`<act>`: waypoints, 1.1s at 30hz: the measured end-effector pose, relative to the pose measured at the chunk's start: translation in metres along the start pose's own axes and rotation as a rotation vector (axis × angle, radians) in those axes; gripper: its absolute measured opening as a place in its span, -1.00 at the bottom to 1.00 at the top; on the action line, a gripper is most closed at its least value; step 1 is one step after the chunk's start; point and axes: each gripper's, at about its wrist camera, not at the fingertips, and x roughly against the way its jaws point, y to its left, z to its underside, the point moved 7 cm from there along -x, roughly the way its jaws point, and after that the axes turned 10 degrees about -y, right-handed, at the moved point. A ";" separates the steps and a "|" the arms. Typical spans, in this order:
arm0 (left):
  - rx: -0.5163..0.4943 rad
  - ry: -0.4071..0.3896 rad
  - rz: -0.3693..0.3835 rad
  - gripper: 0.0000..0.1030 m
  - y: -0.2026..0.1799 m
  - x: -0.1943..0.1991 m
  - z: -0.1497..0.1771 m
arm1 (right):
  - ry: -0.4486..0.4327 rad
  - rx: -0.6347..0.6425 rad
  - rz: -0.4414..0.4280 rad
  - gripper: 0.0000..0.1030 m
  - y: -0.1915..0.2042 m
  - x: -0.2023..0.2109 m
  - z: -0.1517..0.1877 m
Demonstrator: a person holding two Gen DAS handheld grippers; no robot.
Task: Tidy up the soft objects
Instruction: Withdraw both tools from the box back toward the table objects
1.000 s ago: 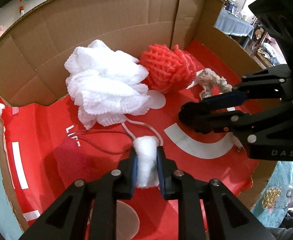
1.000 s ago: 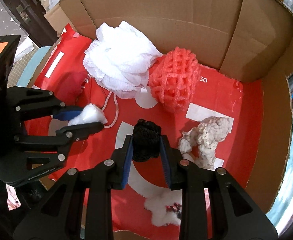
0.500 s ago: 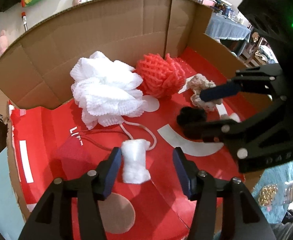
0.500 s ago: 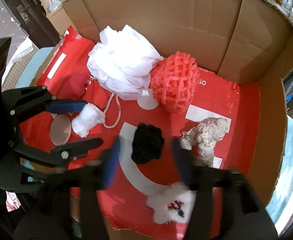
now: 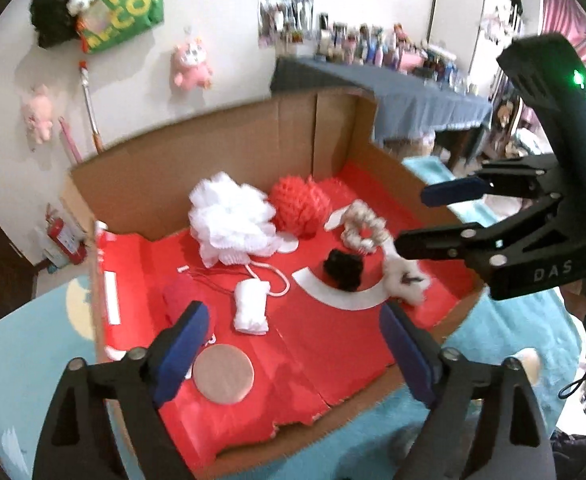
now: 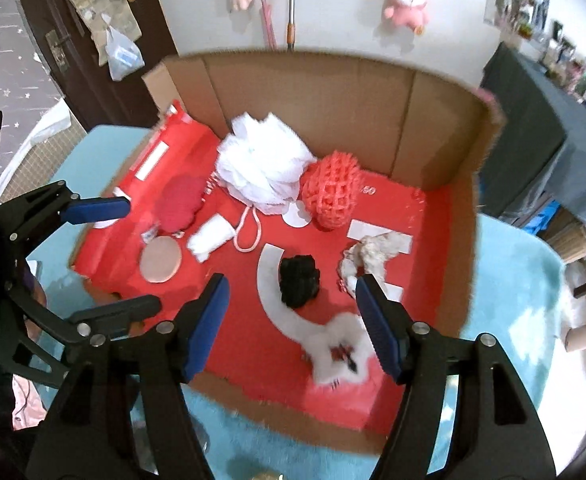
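- Change, left side: left gripper [image 5: 291, 348] was clamped on the white rolled cloth [image 5: 250, 306] a second ago; its jaws have just been opening and now stand wide apart with nothing between them. The roll lies on the red liner [image 5: 317, 344] of the cardboard box [image 5: 229, 148], below the white mesh pouf [image 5: 229, 220] and touching its cord loop.
- Change, right side: right gripper [image 6: 293, 316] was closed on the black puff [image 6: 299, 280] a second ago; its jaws have likewise just been opening and are now parted and empty. The puff rests on the white curved marking of the liner, seen between the fingertips but clear of them.
- Change, view: both cameras now take in the whole box, the teal surface [image 6: 509, 280] under it and the room wall, where earlier the box floor filled the frame; both tools have drawn up and back from the box.
- Meaning for the task: two soft items appear delivered at once and released. Judged from the layout, seven soft pieces now sit inside: pouf, red foam net [image 6: 333, 194], dark red pad [image 6: 177, 204], roll, black puff, beige scrunchie [image 6: 373, 252], white furry piece [image 6: 341, 350]. Whether more remain outside cannot be told.
- Pose, left: angled downward over the near left corner, fingertips above the tan disc [image 5: 223, 373].
- Pose, right: pitched more steeply down over the near edge, one finger overlapping the furry piece in its own view, contact not evident.
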 end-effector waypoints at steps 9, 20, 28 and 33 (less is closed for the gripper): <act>0.016 -0.192 -0.012 0.91 -0.028 0.087 -0.002 | -0.204 -0.015 0.022 0.48 0.016 0.096 0.009; 0.028 -0.380 -0.097 0.99 -0.062 0.167 0.037 | -0.435 0.030 0.118 0.59 0.046 0.197 0.078; 0.100 -0.454 -0.154 0.99 -0.077 0.193 0.087 | -0.548 0.038 0.185 0.63 0.075 0.225 0.144; 0.122 -0.451 -0.192 1.00 -0.083 0.188 0.120 | -0.572 -0.012 0.244 0.68 0.079 0.216 0.183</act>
